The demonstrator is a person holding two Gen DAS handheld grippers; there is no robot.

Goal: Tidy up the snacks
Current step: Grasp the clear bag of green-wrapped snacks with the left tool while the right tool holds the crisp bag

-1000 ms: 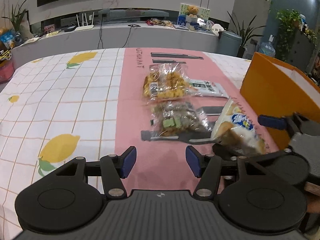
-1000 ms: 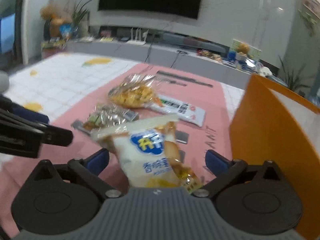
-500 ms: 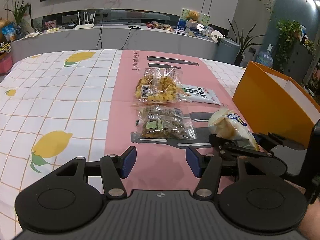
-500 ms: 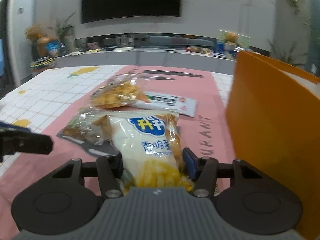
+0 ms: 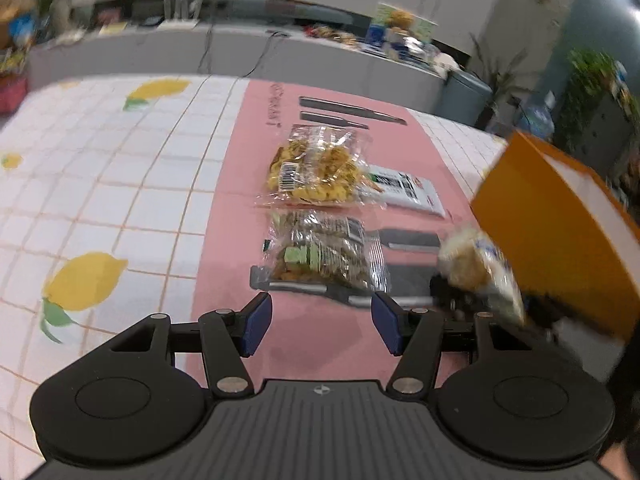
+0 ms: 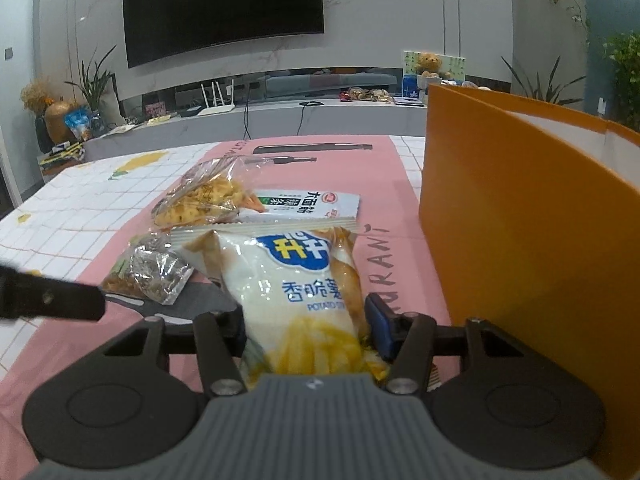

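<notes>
Between the right gripper's (image 6: 306,326) blue pads, a white potato-chip bag (image 6: 298,280) is clamped, lifted just beside the orange box (image 6: 520,240). Over the pink mat (image 5: 240,184), the left gripper (image 5: 322,322) hangs with jaws apart and empty, near a clear nut-mix packet (image 5: 320,254).

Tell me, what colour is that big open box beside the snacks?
Orange outside, white inside the box; the right wrist view shows it best.

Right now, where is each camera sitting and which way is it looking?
Left wrist: on the open left gripper, looking across the pink mat; the right gripper shows at right.
Right wrist: on the right gripper, shut on the potato chip bag, beside the orange box.
Shared: chip bag, orange box, yellow snack bag.
</notes>
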